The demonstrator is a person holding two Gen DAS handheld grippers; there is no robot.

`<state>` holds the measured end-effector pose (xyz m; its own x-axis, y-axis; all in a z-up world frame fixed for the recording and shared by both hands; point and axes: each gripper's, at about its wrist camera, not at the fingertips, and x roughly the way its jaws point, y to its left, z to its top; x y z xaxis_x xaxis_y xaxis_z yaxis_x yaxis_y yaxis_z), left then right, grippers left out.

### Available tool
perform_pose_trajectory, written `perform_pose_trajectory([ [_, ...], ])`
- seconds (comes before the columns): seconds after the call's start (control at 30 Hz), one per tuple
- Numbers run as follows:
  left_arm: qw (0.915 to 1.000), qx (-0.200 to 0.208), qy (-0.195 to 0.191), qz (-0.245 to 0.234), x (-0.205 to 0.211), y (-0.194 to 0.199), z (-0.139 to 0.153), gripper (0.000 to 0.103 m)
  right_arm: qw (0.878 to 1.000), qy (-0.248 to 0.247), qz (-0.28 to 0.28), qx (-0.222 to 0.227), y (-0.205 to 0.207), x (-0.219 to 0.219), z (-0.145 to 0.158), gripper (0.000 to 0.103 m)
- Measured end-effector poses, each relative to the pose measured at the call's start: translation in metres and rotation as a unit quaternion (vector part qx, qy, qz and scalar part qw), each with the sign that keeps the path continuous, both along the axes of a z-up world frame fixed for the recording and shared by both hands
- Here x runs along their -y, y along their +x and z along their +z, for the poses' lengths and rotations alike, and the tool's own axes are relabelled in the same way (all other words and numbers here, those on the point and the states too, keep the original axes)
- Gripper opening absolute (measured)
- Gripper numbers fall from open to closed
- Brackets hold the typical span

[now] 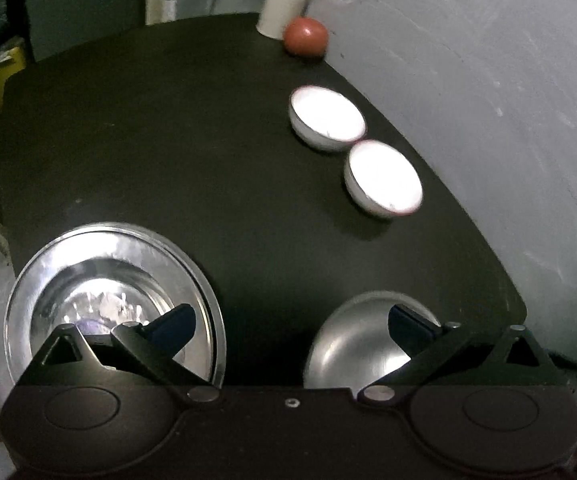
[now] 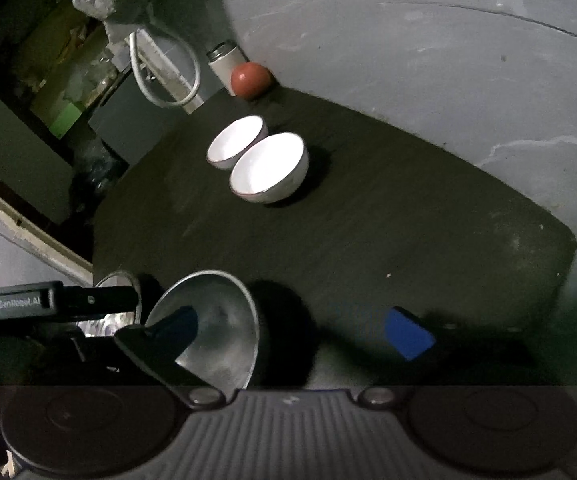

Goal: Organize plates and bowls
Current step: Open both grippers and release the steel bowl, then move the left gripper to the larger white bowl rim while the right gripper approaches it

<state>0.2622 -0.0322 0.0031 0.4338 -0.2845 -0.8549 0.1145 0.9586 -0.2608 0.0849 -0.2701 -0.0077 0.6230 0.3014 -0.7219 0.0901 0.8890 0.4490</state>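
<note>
Left gripper (image 1: 290,326) open, right gripper (image 2: 290,332) open; steel bowl (image 2: 216,328) mouth-up.

We saw the right tongs (image 2: 290,330) spread wide, nothing between them, over the dark bench (image 2: 408,232). Steel bowl (image 2: 224,332) sat behind the left finger. Two white bowls (image 2: 266,168) touched farther back; red ball (image 2: 250,79) beside a white canister (image 2: 224,62).

Dark table (image 1: 168,140), scuffed grey wall (image 1: 488,100)
</note>
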Motion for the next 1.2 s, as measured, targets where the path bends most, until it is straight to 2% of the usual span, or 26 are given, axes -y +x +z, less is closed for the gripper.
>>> perform_pose_trajectory([
  [0.17,0.9993,0.025,-0.003,0.029,0.002,0.017,0.003,0.102,1.000,-0.011,-0.003,-0.001,0.005,0.005,-0.004,0.103],
  [0.33,0.9947,0.092,-0.004,0.046,0.010,0.039,0.005,0.102,1.000,-0.031,0.000,0.001,0.020,0.010,-0.005,0.103],
  [0.67,0.9967,0.073,0.026,0.025,0.048,0.090,-0.018,0.102,0.997,-0.074,0.013,0.021,0.079,0.021,-0.005,0.103],
  [0.83,0.9982,0.046,0.037,0.016,0.061,0.105,-0.034,0.102,0.995,-0.087,0.018,0.041,0.109,0.022,-0.008,0.103],
  [1.03,0.9989,0.018,0.027,0.034,0.065,0.115,-0.049,0.102,0.994,-0.096,0.031,0.048,0.136,0.021,-0.012,0.102],
  [1.2,0.9988,0.011,0.022,0.043,0.065,0.117,-0.052,0.102,0.992,-0.106,0.038,0.050,0.146,0.020,-0.016,0.098],
])
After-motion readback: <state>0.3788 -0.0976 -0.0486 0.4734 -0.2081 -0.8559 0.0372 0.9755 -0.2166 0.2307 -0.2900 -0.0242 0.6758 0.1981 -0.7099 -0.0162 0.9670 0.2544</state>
